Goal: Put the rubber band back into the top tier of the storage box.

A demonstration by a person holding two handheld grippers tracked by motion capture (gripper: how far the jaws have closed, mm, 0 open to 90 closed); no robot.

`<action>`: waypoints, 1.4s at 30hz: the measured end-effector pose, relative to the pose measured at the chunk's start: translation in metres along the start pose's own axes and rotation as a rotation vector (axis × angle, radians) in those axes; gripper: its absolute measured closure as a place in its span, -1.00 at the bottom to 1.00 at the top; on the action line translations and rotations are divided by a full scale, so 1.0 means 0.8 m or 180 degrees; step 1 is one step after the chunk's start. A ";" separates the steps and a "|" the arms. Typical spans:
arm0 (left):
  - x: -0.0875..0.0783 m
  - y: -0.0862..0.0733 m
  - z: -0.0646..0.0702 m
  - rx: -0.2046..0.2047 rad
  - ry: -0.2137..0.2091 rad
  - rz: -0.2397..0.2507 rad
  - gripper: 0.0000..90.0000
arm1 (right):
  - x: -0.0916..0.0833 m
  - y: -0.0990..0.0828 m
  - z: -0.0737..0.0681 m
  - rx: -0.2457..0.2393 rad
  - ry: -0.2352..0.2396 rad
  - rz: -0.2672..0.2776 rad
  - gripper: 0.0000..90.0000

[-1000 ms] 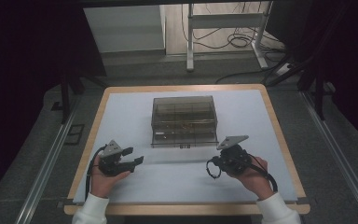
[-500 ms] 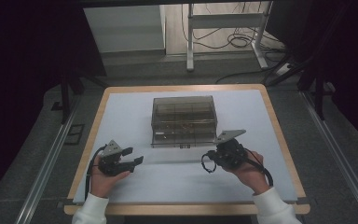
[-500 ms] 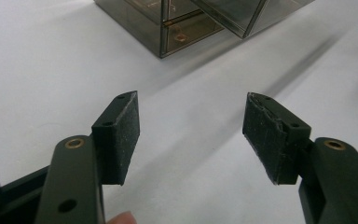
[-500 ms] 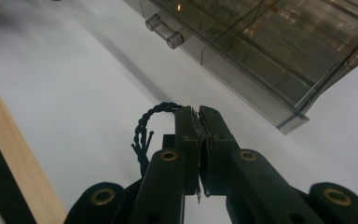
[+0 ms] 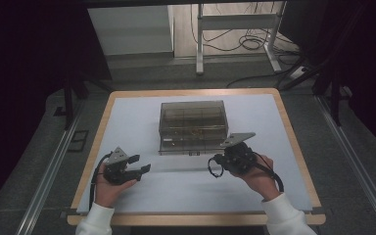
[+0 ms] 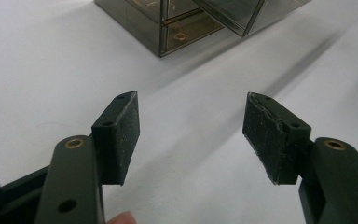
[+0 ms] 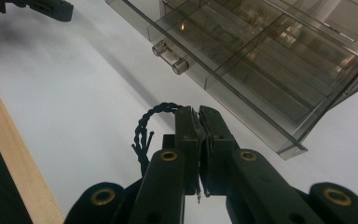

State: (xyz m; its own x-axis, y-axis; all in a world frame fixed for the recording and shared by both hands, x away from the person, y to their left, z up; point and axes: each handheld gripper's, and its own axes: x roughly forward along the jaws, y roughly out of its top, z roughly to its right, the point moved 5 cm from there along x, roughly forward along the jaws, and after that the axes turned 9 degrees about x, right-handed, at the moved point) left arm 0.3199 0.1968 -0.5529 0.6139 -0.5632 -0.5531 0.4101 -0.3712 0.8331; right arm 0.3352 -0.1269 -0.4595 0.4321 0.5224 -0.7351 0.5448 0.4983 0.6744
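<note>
A smoky clear plastic drawer box (image 5: 192,117) stands mid-table, with a drawer (image 5: 188,146) pulled out toward me. That drawer (image 7: 242,65) has several compartments and a clear bar handle (image 7: 170,57). My right gripper (image 5: 221,163) hovers just in front of the box's right corner. Its jaws (image 7: 198,114) are shut on a black twisted cord loop (image 7: 151,122), which hangs off to the left of the tips (image 5: 214,169). Over at the left, my left gripper (image 5: 141,163) stands open, pointing right. Between its pads (image 6: 191,121) there is nothing, and the box corner (image 6: 177,28) lies ahead.
The box sits on a white mat (image 5: 186,191) laid over a wood-edged table (image 5: 191,219). The wooden edge (image 7: 14,158) runs close to the left of the right gripper. Beyond the table, on the floor, are a metal frame and cables (image 5: 245,41).
My right gripper has shifted a little left and toward the box, carrying the cord loop. The left gripper has stayed put.
</note>
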 end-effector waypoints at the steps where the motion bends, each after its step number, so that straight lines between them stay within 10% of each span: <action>1: 0.000 0.000 0.000 0.0001 -0.0001 0.0000 -0.19 | 0.000 0.001 -0.001 0.0007 0.0001 0.0000 0.93; 42: 0.001 -0.001 0.000 -0.0011 -0.0018 -0.0010 -0.20 | 0.004 0.042 -0.014 -0.0061 0.0048 0.0134 0.93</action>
State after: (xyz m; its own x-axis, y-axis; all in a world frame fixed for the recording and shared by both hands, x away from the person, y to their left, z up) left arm 0.3199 0.1966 -0.5536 0.6088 -0.5662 -0.5557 0.4143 -0.3704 0.8314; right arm 0.3468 -0.1004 -0.4388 0.4432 0.5535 -0.7051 0.5125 0.4889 0.7060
